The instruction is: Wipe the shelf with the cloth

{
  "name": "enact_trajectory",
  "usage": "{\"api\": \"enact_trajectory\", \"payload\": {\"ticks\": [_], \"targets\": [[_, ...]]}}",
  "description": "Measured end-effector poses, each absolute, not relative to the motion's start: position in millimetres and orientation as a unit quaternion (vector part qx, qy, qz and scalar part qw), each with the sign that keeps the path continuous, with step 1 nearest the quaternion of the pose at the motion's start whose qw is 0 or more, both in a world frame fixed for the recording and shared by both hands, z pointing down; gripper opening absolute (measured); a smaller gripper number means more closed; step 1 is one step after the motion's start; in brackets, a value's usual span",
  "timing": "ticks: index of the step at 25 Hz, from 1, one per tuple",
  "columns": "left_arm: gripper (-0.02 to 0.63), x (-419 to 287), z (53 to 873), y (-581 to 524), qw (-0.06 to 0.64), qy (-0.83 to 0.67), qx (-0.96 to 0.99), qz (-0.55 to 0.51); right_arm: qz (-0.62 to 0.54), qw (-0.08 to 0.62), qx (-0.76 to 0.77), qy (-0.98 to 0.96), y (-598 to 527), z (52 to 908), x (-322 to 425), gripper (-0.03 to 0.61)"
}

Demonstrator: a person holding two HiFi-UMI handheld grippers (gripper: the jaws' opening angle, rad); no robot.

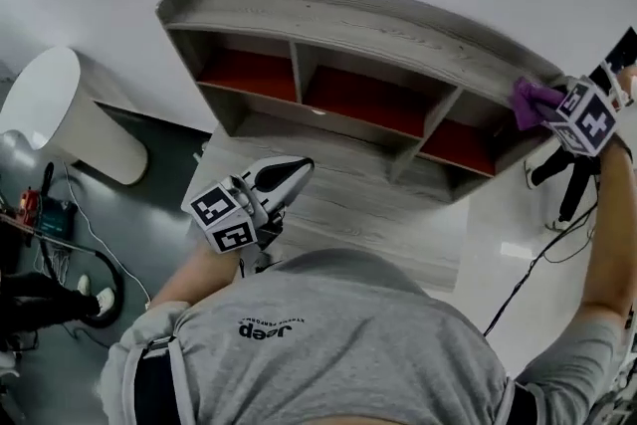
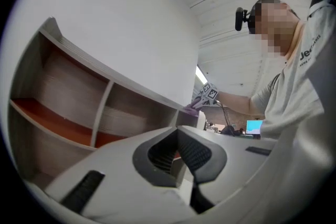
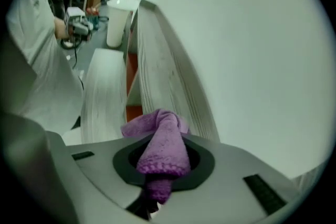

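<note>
Purple cloth [image 1: 530, 101] is pinched in the right tool [image 1: 545, 110] at the right end of the shelf [image 1: 378, 25] top, and the left tool [image 1: 290, 172] is held pressed together, empty.

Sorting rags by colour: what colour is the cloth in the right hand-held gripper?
The cloth is purple; clearest in the right gripper view.

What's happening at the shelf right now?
A person holds a gripper in each hand. The right gripper is shut on a purple cloth and holds it at the right end of the grey shelf unit's top board. The left gripper hangs lower, in front of the shelf, with its jaws together and nothing in them.
</note>
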State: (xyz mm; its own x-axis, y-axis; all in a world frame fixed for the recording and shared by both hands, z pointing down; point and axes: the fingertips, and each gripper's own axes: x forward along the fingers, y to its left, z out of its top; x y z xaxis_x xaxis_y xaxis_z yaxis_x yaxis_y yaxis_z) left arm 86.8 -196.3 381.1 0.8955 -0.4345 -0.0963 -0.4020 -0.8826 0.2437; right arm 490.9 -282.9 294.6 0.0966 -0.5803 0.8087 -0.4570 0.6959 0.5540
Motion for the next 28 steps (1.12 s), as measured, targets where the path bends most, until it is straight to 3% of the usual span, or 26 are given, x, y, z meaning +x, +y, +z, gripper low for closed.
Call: {"api": "enact_trajectory", "payload": {"ticks": [4,7,11,14,20,28], "targets": [[0.020,-4,381,-209,0.104,-0.257,0.956,-0.095,-0.130,0.450,0.371,-0.802,-338,235,290,0.064],[0.020,-83,379,-219,0.096,-0.275,0.951,-0.102,-0.164,0.352,0.347,-0.854,-377,213,130,0.064],[0.020,-192,374,-230,0.072,-0.299,0.948,-0.086,-0.170,0.287,0.334,-0.881,-436,211,-48,0.064],[0.020,-267,371,-233,0.062,-0.321,0.942,-0.081,-0.168,0.286,0.348,-0.877,-481,216,-140,0.064],[0.020,-356,372,-241,0.068,-0.352,0.928,-0.104,-0.151,0.358,0.420,-0.820,-562,250,-193,0.064],[0.020,-395,378,-247,0.080,-0.355,0.923,-0.123,-0.145,0.376,0.393,-0.826,-571,268,-215,0.061]]}}
